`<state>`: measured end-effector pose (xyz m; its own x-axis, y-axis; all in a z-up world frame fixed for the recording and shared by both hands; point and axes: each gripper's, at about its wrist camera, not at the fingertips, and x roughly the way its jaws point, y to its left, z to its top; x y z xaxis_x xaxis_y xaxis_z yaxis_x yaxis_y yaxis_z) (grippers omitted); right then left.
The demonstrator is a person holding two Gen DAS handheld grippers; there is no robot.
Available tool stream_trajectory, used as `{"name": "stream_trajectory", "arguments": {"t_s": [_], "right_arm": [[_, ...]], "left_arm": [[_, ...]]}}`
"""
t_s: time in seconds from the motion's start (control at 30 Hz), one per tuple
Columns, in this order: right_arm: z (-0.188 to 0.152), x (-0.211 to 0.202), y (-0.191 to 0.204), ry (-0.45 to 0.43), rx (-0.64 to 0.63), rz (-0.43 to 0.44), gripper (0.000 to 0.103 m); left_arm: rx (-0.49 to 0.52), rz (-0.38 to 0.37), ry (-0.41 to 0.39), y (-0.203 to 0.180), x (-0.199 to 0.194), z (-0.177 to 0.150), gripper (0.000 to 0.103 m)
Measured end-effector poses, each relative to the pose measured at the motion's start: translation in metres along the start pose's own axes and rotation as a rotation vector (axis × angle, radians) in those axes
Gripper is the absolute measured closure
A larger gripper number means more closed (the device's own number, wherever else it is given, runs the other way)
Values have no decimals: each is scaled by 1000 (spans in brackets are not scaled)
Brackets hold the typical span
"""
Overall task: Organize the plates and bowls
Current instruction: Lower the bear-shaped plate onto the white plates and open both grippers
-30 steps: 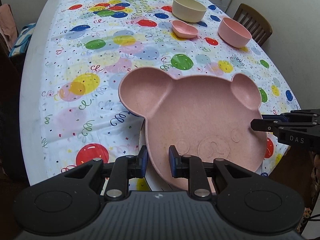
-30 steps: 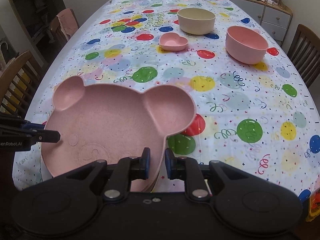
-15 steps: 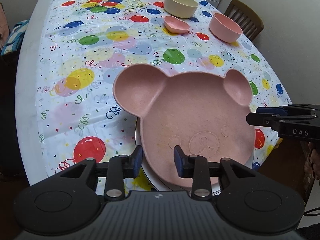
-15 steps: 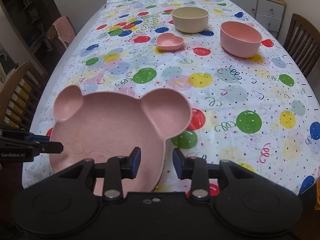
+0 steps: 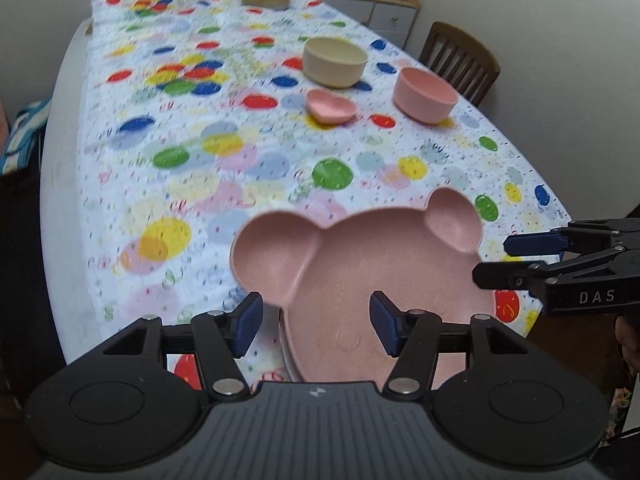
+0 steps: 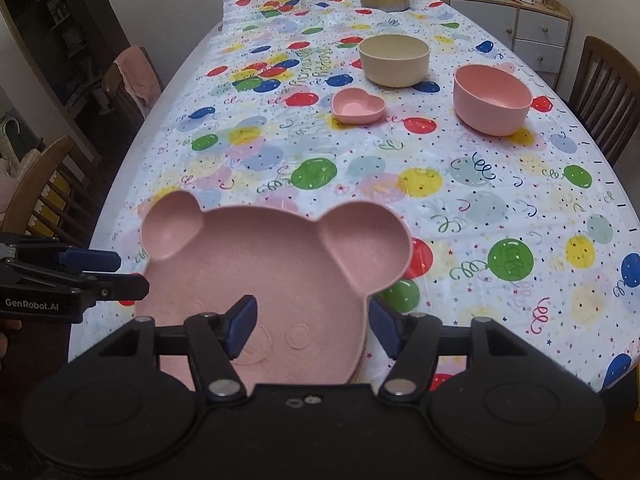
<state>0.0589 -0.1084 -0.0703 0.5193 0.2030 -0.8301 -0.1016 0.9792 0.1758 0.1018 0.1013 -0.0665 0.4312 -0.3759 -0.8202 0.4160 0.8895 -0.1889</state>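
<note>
On the near table edge, bear plate [image 6: 280,272] released, both grippers' jaws now wide apart, empty.

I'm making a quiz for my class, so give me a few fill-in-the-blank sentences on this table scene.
1. The pink plate nearest the camera is shaped like a ____ head.
2. The small pink dish is shaped like a ____.
3. The bowl behind that dish is ____ in colour.
4. Both the left gripper and the right gripper are ____.

Missing words: bear; heart; cream; open
</note>
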Motion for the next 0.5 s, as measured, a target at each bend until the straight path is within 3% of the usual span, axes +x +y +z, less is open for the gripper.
{"name": "stream_trajectory", "arguments": {"t_s": [0.1, 0.37, 0.5], "right_arm": [[3, -5, 5, -12, 14, 0, 35], [21, -22, 10, -96, 68, -43, 21], [30, -29, 7, -132, 90, -73, 15]], "left_arm": [[26, -23, -36, -3, -4, 10, 38], [80, -62, -98, -9, -5, 42, 37], [102, -67, -116, -17, -1, 59, 31]]}}
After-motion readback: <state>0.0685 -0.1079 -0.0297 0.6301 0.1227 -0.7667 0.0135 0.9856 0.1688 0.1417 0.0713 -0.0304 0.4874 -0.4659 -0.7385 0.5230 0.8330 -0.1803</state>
